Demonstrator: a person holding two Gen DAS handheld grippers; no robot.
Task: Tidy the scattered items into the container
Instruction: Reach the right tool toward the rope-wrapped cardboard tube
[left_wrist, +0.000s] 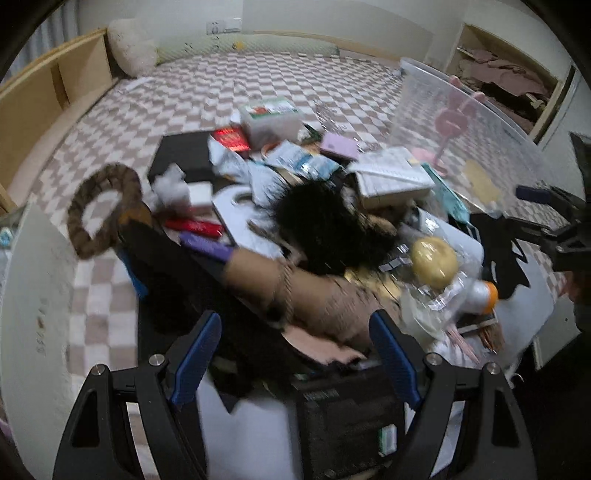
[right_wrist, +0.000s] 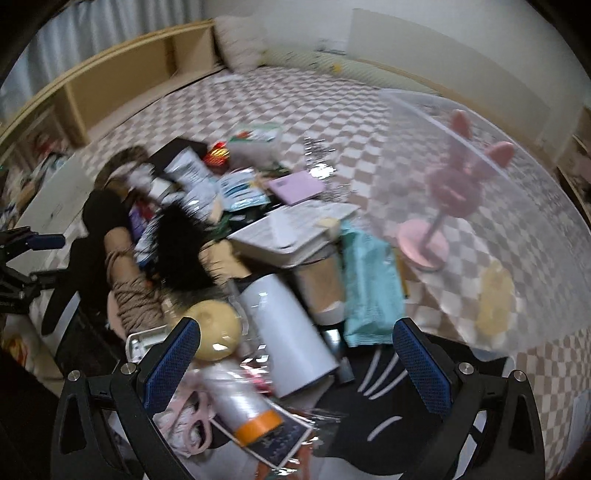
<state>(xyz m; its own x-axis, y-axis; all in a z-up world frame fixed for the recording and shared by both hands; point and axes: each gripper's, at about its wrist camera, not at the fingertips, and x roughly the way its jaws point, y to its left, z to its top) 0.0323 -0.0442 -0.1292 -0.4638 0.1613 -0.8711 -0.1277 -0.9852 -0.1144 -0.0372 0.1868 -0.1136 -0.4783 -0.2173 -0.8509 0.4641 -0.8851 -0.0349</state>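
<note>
Many scattered items (left_wrist: 332, 206) heaped | clear container (right_wrist: 480, 206) holds pink fan (right_wrist: 448, 192) | both jaws spread, empty

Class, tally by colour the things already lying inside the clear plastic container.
Pink: 1, the pink rabbit-eared stand fan
Pale yellow: 1, a pale yellow item, too blurred to identify
Total: 2, both seen through the wall of the clear plastic container
</note>
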